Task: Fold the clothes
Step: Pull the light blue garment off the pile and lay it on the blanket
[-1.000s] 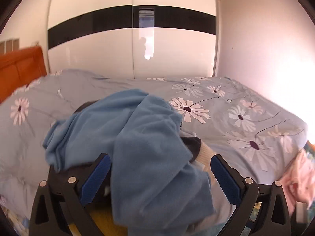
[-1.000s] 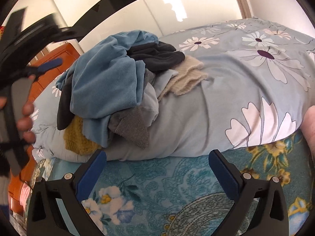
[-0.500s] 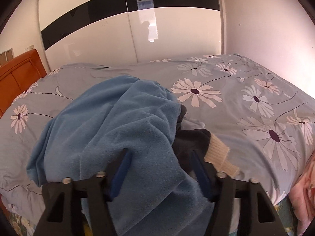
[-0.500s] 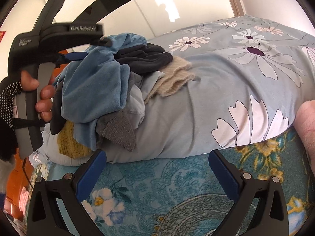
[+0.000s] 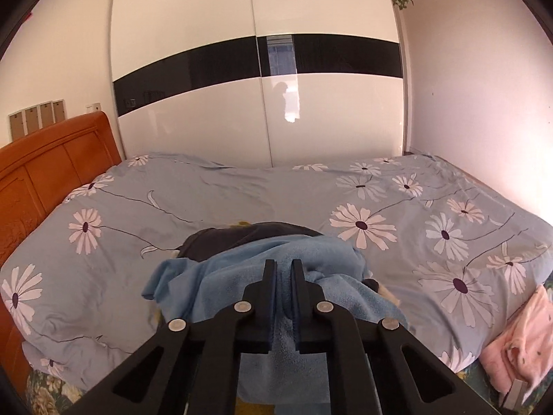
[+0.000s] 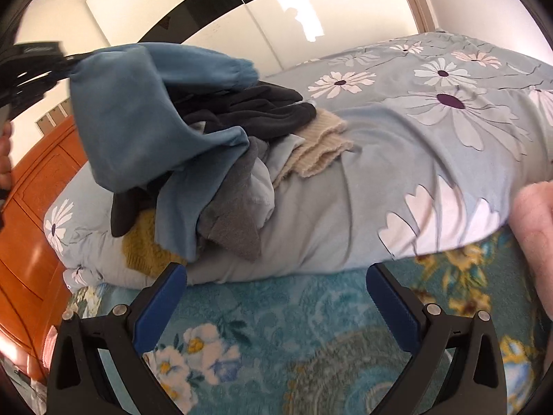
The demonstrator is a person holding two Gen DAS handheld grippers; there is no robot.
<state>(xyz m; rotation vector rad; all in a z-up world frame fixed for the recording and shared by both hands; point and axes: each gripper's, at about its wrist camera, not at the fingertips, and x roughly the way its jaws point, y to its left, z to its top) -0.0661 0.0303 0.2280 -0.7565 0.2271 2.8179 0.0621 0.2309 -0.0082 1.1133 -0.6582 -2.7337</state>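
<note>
Fleece, blue garment [image 5: 242, 287]: soft, light, limp; left gripper [image 5: 284, 269] jaws pinch its fold; right gripper [image 6: 276, 294] jaws wide, empty; best held at hem.

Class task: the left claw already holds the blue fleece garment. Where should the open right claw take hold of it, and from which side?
Grip the blue fleece garment by its cuffed sleeve end, which sticks out clear above the pile. Bring the right claw from the open duvet side, probably.

Blue fleece garment [image 5: 242, 276], grey-blue daisy-print duvet [image 5: 432, 214], orange headboard [image 5: 41, 173]
</note>
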